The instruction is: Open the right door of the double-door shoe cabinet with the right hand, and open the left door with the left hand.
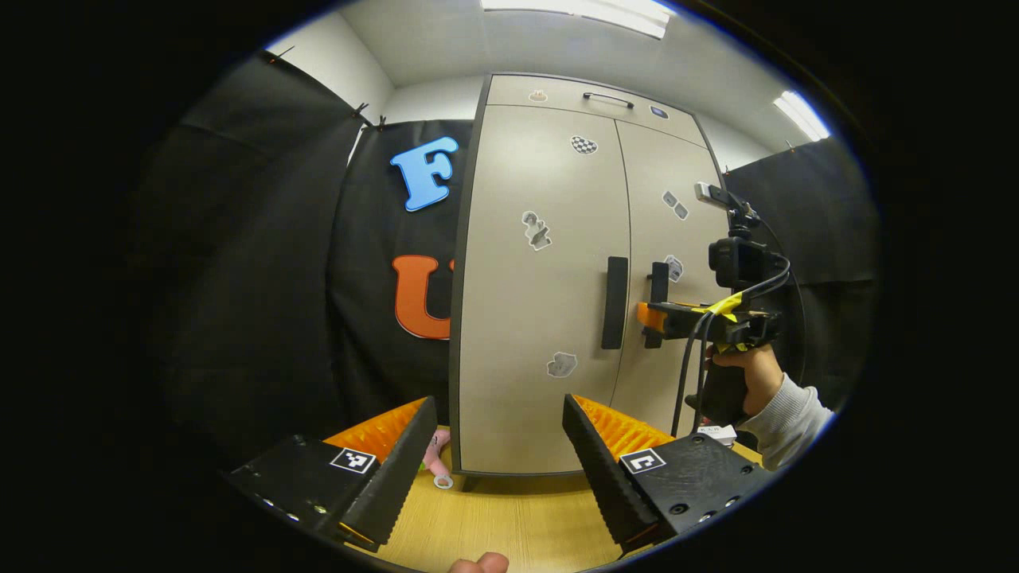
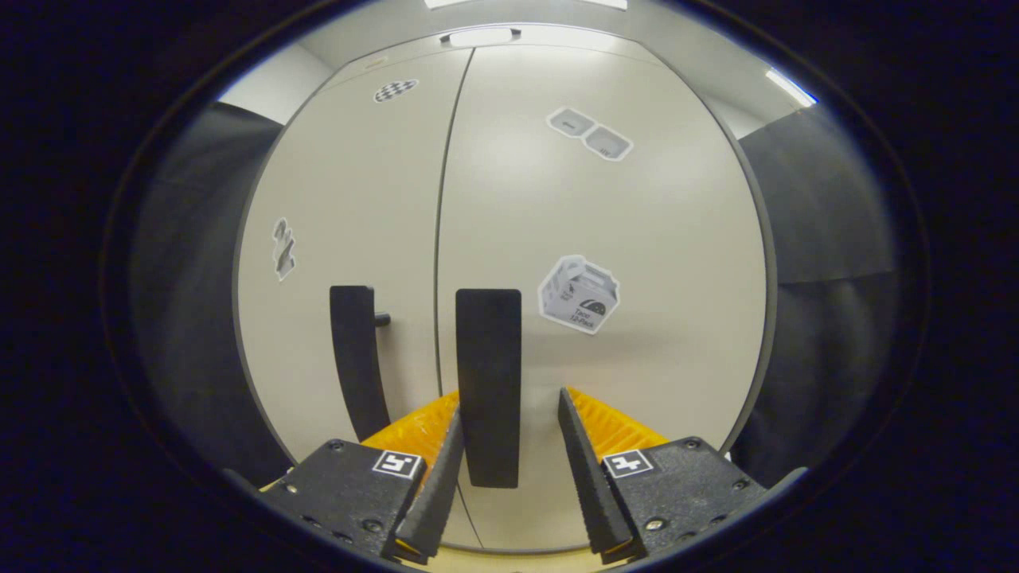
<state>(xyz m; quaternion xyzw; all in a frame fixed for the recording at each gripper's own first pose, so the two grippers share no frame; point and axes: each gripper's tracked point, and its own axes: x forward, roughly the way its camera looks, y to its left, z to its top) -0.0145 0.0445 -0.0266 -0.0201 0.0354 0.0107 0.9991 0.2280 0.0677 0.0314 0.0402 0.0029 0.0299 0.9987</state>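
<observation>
The beige double-door shoe cabinet (image 1: 541, 239) stands ahead with both doors closed. In the left gripper view my left gripper (image 1: 500, 406) is open and well back from the left door, whose dark vertical handle (image 1: 614, 302) is ahead and to the right. A hand holds my right gripper (image 1: 646, 317) against the right door handle (image 1: 659, 290). In the right gripper view the right gripper (image 2: 509, 410) is open with that handle (image 2: 488, 374) between its fingers; a gap shows on the handle's right side. The left door handle (image 2: 354, 358) stands just to the left.
The cabinet stands on a wooden surface (image 1: 509, 517). A pink item with a small ring (image 1: 438, 465) lies at its lower left corner, and a white object (image 1: 720, 434) at the lower right. A top drawer with a handle (image 1: 608, 98) runs above the doors. Black cloth walls flank both sides.
</observation>
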